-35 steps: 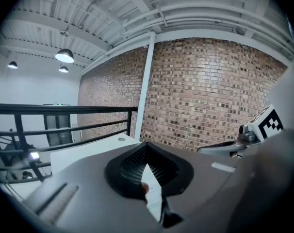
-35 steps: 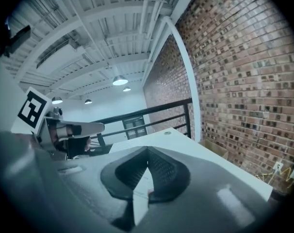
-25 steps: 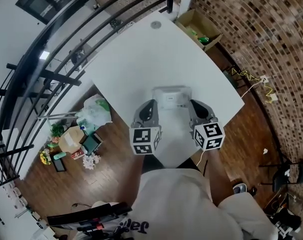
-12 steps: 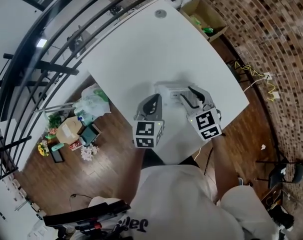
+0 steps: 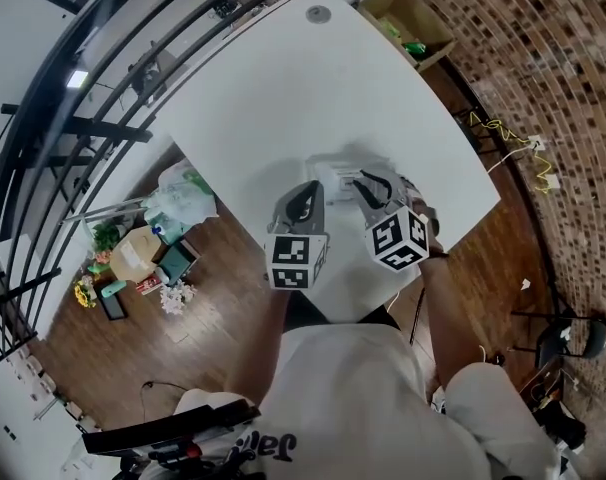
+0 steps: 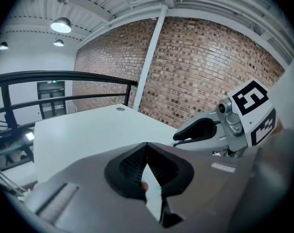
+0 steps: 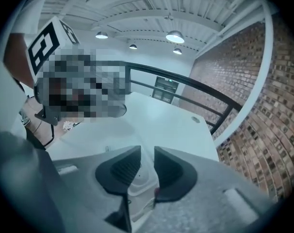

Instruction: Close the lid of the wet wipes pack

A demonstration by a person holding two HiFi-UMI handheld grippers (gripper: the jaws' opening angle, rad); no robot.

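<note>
The white wet wipes pack lies on the white table near its front edge. My left gripper is at the pack's left side with its jaws shut tip to tip. A sliver of the pack with green print shows through the slit below them. My right gripper hangs over the pack's right half, tilted down. Its jaws are closing with a gap still between them. The pack's white lid shows in that gap, and the pads do not press on it.
A round grommet sits at the table's far end, with a cardboard box on the floor beyond it. Bags and clutter lie on the wooden floor to the left. A black railing runs along that side.
My right gripper has rolled, sunk and shifted left from the pack's right side to over the pack. The left gripper has come down a little at the pack's left edge.
</note>
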